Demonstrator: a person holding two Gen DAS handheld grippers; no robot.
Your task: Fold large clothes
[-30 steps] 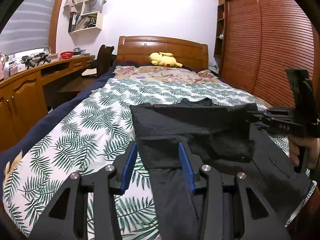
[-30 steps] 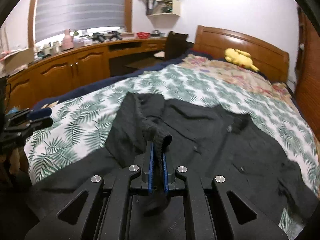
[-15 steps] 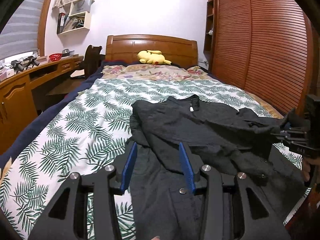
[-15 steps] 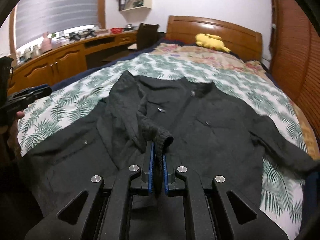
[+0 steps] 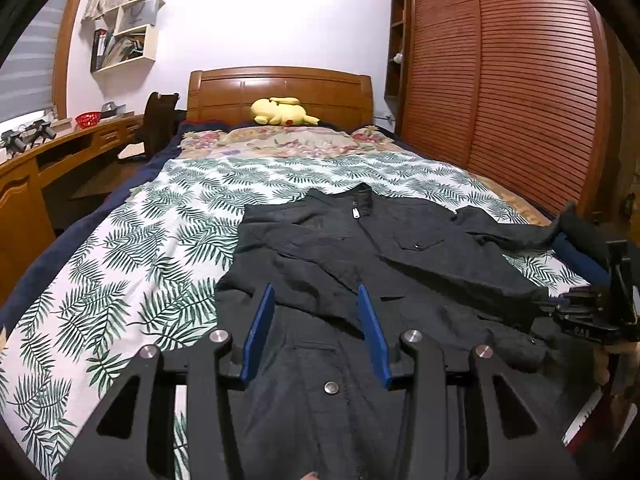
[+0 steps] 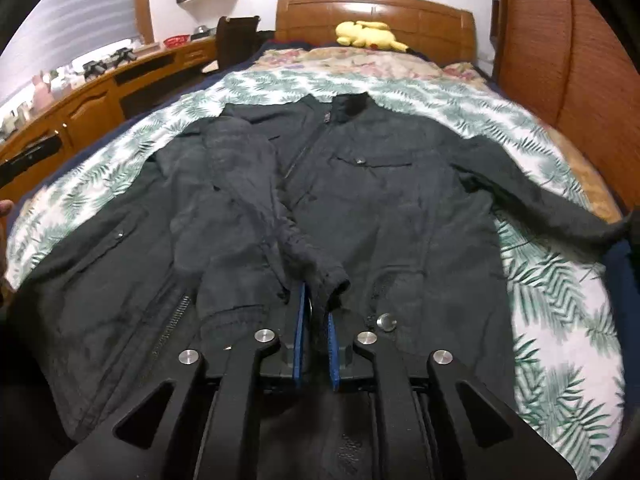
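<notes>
A black zip jacket (image 5: 400, 264) lies front-up and spread out on the palm-leaf bedspread (image 5: 132, 264), collar toward the headboard. One sleeve (image 6: 256, 184) is folded across its chest. The sleeve's cuff (image 6: 334, 278) rests at the tips of my right gripper (image 6: 316, 300). That gripper's jaws are opening, with the cuff loose between the blue pads and a gap showing beside it. In the left wrist view the right gripper (image 5: 554, 306) shows at the jacket's right edge. My left gripper (image 5: 316, 300) hovers open over the jacket's lower front and holds nothing. The other sleeve (image 6: 540, 196) stretches out to the right.
A yellow plush toy (image 5: 282, 111) lies by the wooden headboard (image 5: 280, 84). A long wooden desk (image 5: 48, 160) with a chair (image 5: 158, 120) runs along the left. Louvred wardrobe doors (image 5: 500, 92) stand close on the right. A person's hand (image 6: 5, 208) shows at the left edge.
My right gripper carried the sleeve cuff down and across onto the jacket's front, and its pads have parted slightly. The left gripper's view slid sideways over the jacket; its jaws kept the same gap.
</notes>
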